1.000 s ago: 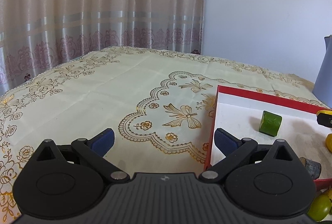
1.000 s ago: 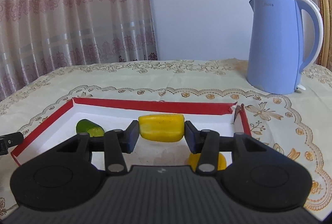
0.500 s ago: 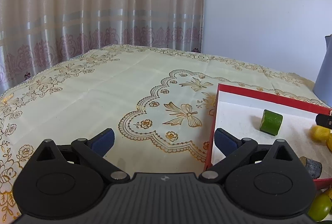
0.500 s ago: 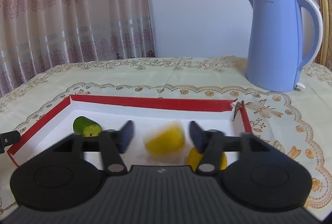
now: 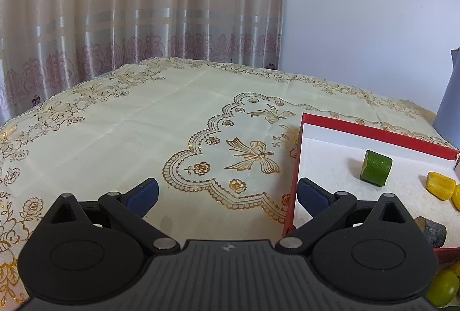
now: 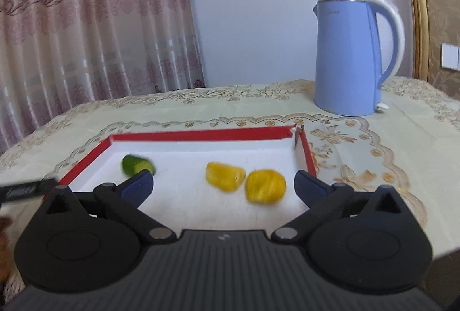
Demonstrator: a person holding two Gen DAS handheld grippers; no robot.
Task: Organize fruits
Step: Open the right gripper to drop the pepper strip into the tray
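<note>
Right claw (image 6: 222, 185): blue-padded fingers spread wide, nothing between them, touching nothing; it hangs over the near part of the shallow red-walled tray with a white floor (image 6: 201, 135). Left claw (image 5: 227, 194): likewise spread wide and empty, held above the cream tablecloth with gold butterfly embroidery (image 5: 143, 124) that covers the desk; its right finger sits over the tray's near-left corner, whether touching cannot be told. Tray contents, right wrist view: one green cut fruit piece (image 6: 137, 164) at the left, partly behind the right claw's left finger; two yellow fruit pieces, the left yellow chunk (image 6: 225, 176) and the right yellow chunk (image 6: 266, 185), lying just beside each other near the middle right, both blurred. Left wrist view adds a dark brown stubby piece (image 5: 431, 230) near the tray's near wall, and a green rounded fruit (image 5: 442, 288) outside the tray at the frame's lower right edge. Surroundings: pale blue electric kettle with white handle (image 6: 349, 57) upright on the desk beyond the tray; patterned pink curtain (image 5: 129, 3) behind.
</note>
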